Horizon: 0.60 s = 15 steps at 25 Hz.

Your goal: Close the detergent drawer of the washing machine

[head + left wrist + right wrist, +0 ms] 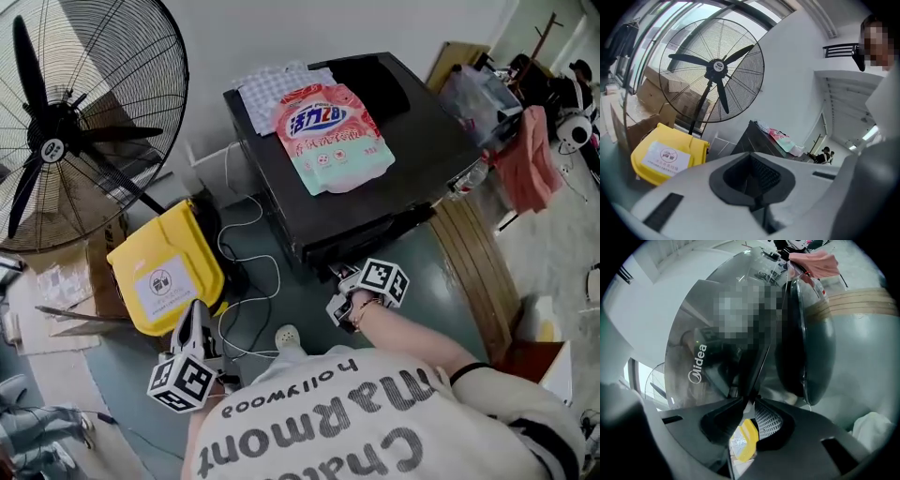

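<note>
Right tongs (746,402) clamp the thin dark front edge of the detergent drawer (759,363) on the black washing machine (398,178). Left tongs (752,159) sit closed and empty. Next, push the drawer squarely home.

"Midea" in white on the washing machine (696,364) front, "活力28" on the pink-and-green detergent bag (330,136), upside-down "Marmont" and "hollywood" on the person's shirt (375,427), white label with round pictogram on the yellow bin (178,246), wording illegible

Detergent bag (333,136) on washing machine (427,164); fan (56,141) left.
</note>
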Motion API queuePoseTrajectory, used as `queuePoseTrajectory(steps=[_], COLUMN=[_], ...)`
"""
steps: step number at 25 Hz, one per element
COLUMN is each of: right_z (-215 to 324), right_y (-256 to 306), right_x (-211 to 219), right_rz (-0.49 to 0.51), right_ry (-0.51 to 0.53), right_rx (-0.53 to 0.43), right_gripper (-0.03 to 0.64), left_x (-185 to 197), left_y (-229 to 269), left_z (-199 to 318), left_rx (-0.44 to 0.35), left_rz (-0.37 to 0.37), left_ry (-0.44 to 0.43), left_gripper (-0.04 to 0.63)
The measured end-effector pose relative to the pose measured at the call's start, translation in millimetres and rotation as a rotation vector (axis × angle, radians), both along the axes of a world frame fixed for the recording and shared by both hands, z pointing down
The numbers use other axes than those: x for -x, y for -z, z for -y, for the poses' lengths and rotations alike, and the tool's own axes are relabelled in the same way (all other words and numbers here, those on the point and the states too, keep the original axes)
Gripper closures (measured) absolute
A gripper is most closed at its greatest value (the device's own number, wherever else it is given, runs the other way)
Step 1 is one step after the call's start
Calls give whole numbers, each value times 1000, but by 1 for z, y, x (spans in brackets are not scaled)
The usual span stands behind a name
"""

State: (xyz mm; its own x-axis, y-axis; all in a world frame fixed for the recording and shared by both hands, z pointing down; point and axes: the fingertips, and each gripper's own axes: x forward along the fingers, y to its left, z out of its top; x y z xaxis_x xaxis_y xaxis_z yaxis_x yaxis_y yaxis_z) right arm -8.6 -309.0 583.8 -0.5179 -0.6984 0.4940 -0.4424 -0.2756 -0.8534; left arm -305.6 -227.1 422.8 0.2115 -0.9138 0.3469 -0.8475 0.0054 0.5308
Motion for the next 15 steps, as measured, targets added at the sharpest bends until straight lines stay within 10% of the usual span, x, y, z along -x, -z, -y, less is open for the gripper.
queuePoseTrajectory(steps=[15], right_z=[2], right_y=[-5], right_x=[1], right_rz=[30], right_ry=[34], right_rx=[29], right_gripper=[520], left_x=[-23], left_y=[8], left_z=[-87], left_rx=[-16], left_rz=[34], left_ry=[132], left_gripper=[588])
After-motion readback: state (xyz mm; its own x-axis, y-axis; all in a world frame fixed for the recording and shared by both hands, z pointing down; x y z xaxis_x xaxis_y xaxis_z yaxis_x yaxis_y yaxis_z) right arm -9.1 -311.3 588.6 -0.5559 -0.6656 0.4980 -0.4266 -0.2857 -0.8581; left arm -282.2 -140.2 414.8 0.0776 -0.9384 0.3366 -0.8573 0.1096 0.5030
